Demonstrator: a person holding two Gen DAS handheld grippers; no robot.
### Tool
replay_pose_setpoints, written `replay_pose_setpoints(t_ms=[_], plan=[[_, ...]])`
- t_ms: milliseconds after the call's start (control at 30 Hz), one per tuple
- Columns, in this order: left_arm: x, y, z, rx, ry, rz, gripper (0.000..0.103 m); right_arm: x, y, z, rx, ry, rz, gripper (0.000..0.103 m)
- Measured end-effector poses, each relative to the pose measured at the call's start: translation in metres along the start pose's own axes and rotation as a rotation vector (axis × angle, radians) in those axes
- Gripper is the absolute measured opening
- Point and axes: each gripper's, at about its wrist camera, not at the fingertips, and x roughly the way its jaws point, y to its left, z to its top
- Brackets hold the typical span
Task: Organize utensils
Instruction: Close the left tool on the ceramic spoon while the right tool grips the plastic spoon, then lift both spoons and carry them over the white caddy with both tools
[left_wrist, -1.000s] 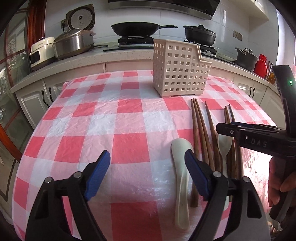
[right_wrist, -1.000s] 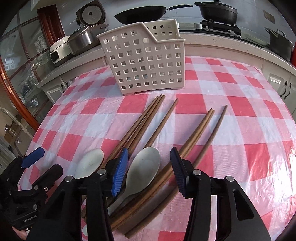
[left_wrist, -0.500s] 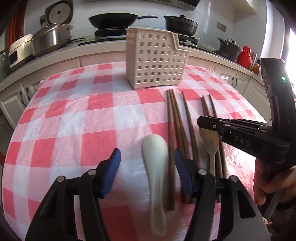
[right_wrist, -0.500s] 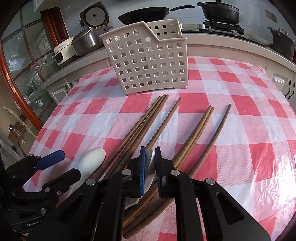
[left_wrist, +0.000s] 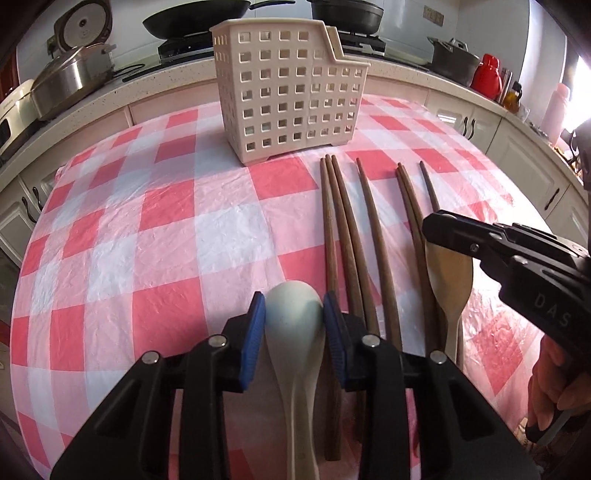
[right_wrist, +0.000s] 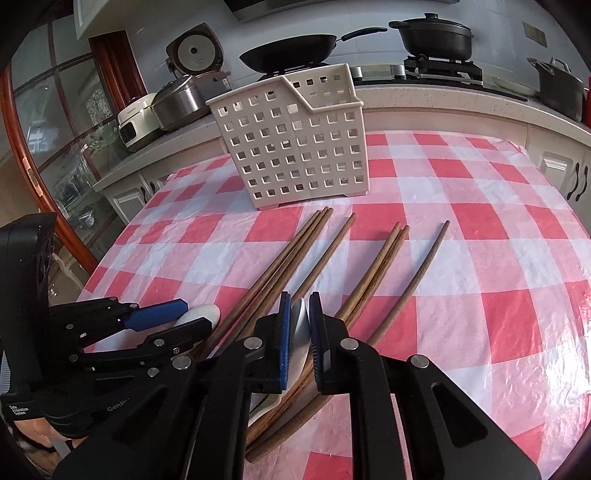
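Kitchen table with checked cloth (left_wrist: 147, 229): both grippers' jaws have just been closing on spoons. Left gripper (left_wrist: 293, 321) now pinches the pale spoon (left_wrist: 295, 332), right gripper (right_wrist: 297, 332) clamps the second spoon (right_wrist: 298, 314) among the chopsticks (right_wrist: 306, 251). Both are angled down and forward. Basket (left_wrist: 288, 92) is empty behind, so lifting likely comes next.

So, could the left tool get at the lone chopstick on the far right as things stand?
Probably not: the left tool already straddles a white spoon, and the right tool sits between it and that chopstick.
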Motion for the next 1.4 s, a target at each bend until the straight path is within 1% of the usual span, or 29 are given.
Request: replay_pose_setpoints(t_ms=[100, 167, 233, 333, 367, 533, 600, 667, 867, 967, 1033, 1233, 1400], plan=[[0.004, -0.001, 0.005, 0.0, 0.015, 0.017, 0.033, 0.0, 0.0, -0.002, 0.002, 0.001, 0.013, 0.013], [0.01, -0.002, 0.006, 0.005, 0.047, 0.021, 0.036, -0.001, 0.001, -0.002, 0.001, -0.001, 0.018, 0.013], [0.011, -0.005, 0.006, 0.031, 0.045, 0.042, 0.037, -0.004, 0.0, -0.001, 0.002, -0.007, 0.019, 0.013], [0.012, -0.002, 0.007, 0.024, 0.046, 0.037, 0.038, -0.007, -0.002, -0.001, 0.003, -0.017, 0.014, 0.013], [0.012, -0.002, 0.008, 0.028, 0.045, 0.034, 0.035, -0.008, -0.002, -0.001, 0.003, -0.018, 0.014, 0.013], [0.011, -0.001, 0.008, 0.035, 0.038, 0.04, 0.034, -0.013, 0.002, -0.002, -0.006, -0.026, 0.015, 0.013], [0.004, 0.0, 0.007, 0.023, 0.011, 0.052, 0.034, -0.017, 0.003, -0.001, -0.012, -0.036, 0.012, 0.013], [-0.007, 0.001, 0.006, 0.007, -0.028, 0.045, 0.034, -0.023, 0.004, 0.001, -0.018, -0.052, 0.004, 0.013], [-0.058, 0.006, 0.009, -0.038, -0.197, 0.044, 0.034, -0.04, 0.009, 0.008, -0.045, -0.109, -0.021, 0.013], [-0.079, 0.007, 0.01, -0.048, -0.264, 0.051, 0.034, -0.049, 0.014, 0.011, -0.07, -0.136, -0.033, 0.013], [-0.088, 0.007, 0.01, -0.05, -0.288, 0.05, 0.034, -0.055, 0.018, 0.012, -0.087, -0.153, -0.04, 0.013], [-0.101, 0.005, 0.008, -0.036, -0.321, 0.057, 0.034, -0.066, 0.023, 0.016, -0.12, -0.191, -0.063, 0.013], [-0.112, 0.002, 0.013, -0.014, -0.357, 0.059, 0.034, -0.071, 0.025, 0.026, -0.17, -0.262, -0.124, 0.013]])
